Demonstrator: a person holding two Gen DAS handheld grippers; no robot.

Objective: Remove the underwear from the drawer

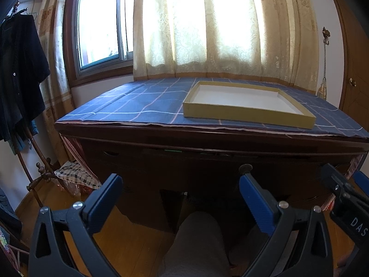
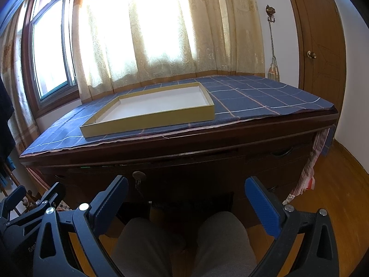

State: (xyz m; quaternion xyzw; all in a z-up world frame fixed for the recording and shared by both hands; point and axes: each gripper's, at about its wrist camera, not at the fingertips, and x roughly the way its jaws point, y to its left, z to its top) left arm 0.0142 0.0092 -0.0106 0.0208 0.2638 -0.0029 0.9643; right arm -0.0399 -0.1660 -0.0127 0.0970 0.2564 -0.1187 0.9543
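Left wrist: your left gripper [image 1: 181, 185] gapes empty | right gripper [image 2: 186, 189] likewise spread | one tray [image 1: 244, 112] | one desk [image 1: 207, 136] | drawer [image 2: 184, 159] closed

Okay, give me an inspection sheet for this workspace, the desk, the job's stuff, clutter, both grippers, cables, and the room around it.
Surface: wooden desk covered by a blue checked cloth.
Job's things: centre drawer looks shut, a key in its lock; underwear not seen.
Clutter: shallow yellow tray on the cloth, nothing in it.
Grippers: left gripper open, holding nothing; right gripper open, holding nothing; both short of the desk front.
Cables: nothing seen.
Surroundings: curtained window, dark clothes on a rack, wooden door, person's knees below.
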